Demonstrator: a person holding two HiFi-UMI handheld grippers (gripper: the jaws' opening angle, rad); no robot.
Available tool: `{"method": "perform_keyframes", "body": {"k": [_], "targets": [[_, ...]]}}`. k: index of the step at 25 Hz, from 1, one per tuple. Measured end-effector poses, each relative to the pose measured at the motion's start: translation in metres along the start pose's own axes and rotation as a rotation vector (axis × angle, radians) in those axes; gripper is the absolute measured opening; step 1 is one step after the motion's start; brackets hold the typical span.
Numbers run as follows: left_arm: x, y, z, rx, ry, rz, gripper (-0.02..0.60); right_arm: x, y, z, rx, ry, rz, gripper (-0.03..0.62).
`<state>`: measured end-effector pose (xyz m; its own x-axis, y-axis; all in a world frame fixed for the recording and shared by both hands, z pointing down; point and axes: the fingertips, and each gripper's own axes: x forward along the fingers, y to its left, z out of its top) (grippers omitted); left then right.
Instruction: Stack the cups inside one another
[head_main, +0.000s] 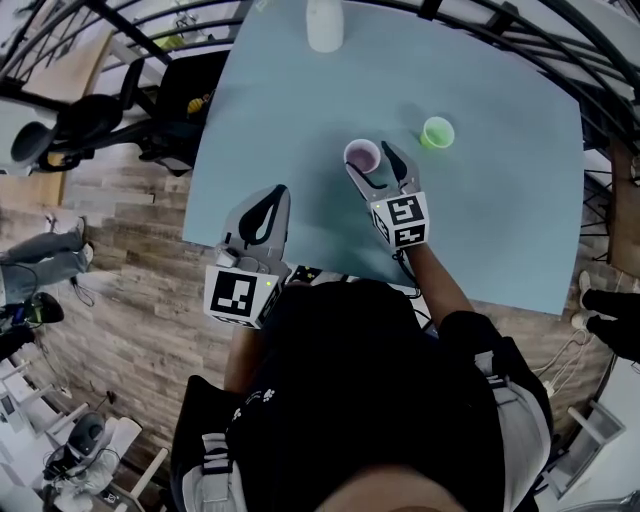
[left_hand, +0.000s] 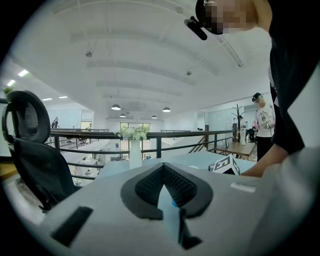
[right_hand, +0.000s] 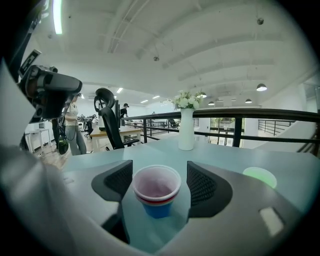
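Observation:
A small stack of cups (head_main: 362, 154), purple on top with red and blue beneath (right_hand: 156, 192), stands upright on the pale blue table (head_main: 300, 120). My right gripper (head_main: 371, 161) is open around it. In the right gripper view the stack sits between the two black pads (right_hand: 201, 184), close to the left one, with a thin gap on the right. A single green cup (head_main: 437, 132) stands further right, also seen in the right gripper view (right_hand: 259, 176). My left gripper (head_main: 277, 193) hovers at the table's near left edge, shut and empty, its pads (left_hand: 150, 184) meeting at the tip.
A white vase (head_main: 325, 24) with flowers (right_hand: 186, 129) stands at the table's far edge. A black office chair (head_main: 175, 95) is off the table's left side, and a dark railing (right_hand: 280, 114) runs behind. Another person (left_hand: 263, 125) stands far off.

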<state>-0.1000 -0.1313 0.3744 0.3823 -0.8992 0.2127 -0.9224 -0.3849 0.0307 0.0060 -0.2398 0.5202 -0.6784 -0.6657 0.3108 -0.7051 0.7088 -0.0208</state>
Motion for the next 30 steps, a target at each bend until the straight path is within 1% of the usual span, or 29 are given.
{"method": "perform_keyframes", "body": {"k": [3,4,7,8,9,12,15,18,20,23,26,30], "targets": [[0.006,-0.005,0.001,0.004,-0.008,-0.031,-0.014,-0.013,-0.005,0.014,0.010,-0.044,-0.025,0.350],[0.008,-0.006,0.002,0.008,-0.012,-0.044,-0.014,-0.020,-0.007,0.020,0.012,-0.062,-0.037,0.338],[0.016,-0.012,0.002,0.012,-0.017,-0.081,-0.014,-0.042,-0.014,0.038,0.018,-0.121,-0.076,0.255],[0.019,-0.014,0.002,0.011,-0.015,-0.093,-0.014,-0.049,-0.017,0.042,0.022,-0.138,-0.089,0.238],[0.023,-0.016,0.001,0.010,-0.012,-0.107,-0.014,-0.056,-0.021,0.045,0.027,-0.152,-0.105,0.235],[0.036,-0.024,0.001,0.017,-0.014,-0.154,-0.014,-0.074,-0.038,0.046,0.047,-0.171,-0.173,0.232],[0.048,-0.037,0.005,0.034,-0.019,-0.197,-0.014,-0.092,-0.062,0.038,0.071,-0.167,-0.258,0.230],[0.060,-0.051,0.008,0.043,-0.013,-0.225,-0.014,-0.106,-0.087,0.028,0.101,-0.161,-0.329,0.232],[0.066,-0.057,0.009,0.049,-0.007,-0.238,-0.014,-0.110,-0.101,0.020,0.116,-0.152,-0.361,0.233],[0.073,-0.065,0.010,0.050,0.000,-0.246,-0.014,-0.109,-0.119,0.010,0.131,-0.138,-0.390,0.239],[0.078,-0.067,0.009,0.044,0.011,-0.237,-0.014,-0.101,-0.133,0.000,0.124,-0.112,-0.400,0.250],[0.081,-0.063,0.006,0.040,0.029,-0.214,-0.014,-0.087,-0.147,-0.008,0.114,-0.089,-0.404,0.288]]}}
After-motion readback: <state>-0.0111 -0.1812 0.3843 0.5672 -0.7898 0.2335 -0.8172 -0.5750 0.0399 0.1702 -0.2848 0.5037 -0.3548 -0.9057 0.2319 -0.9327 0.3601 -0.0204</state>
